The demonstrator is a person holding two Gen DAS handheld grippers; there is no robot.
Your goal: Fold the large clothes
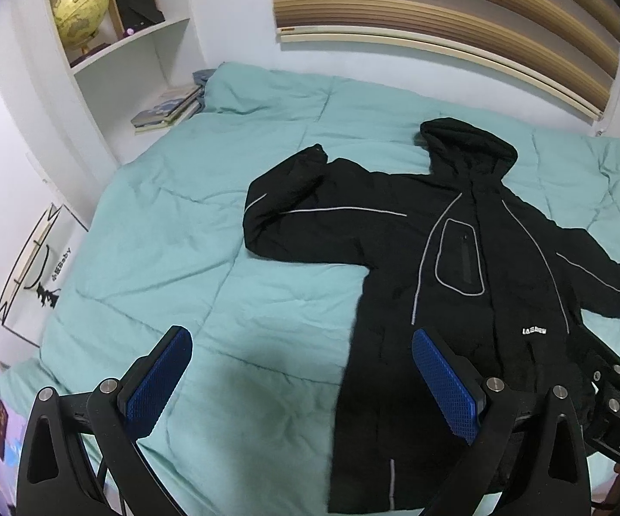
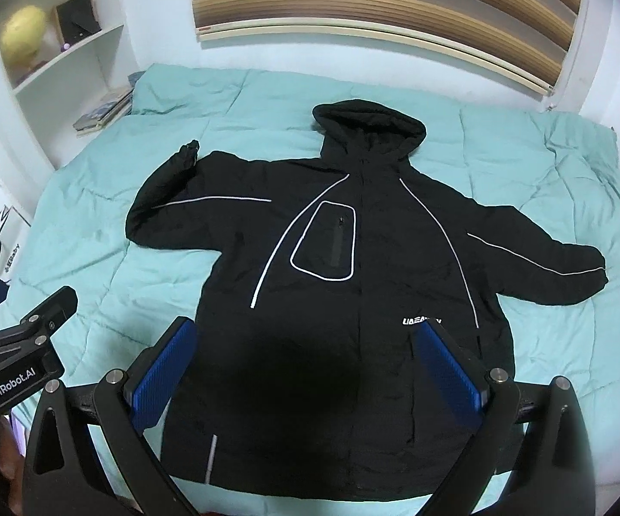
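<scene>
Black jacket (image 2: 353, 279) flat on bed (image 1: 159, 223); left claw (image 1: 301, 382), right claw (image 2: 318, 378) agape, empty; risk: slick padded fabric slipping, bunching mid-fold

Each camera sits behind its own gripper's fingers, looking forward and down across the bed (image 1: 159, 215) toward the far wall. The left wrist view stands left of the jacket (image 1: 460, 258); the right wrist view is centred near its hem. Both share the jacket, bed, shelf (image 2: 64, 56) and blind (image 2: 396, 4).
</scene>
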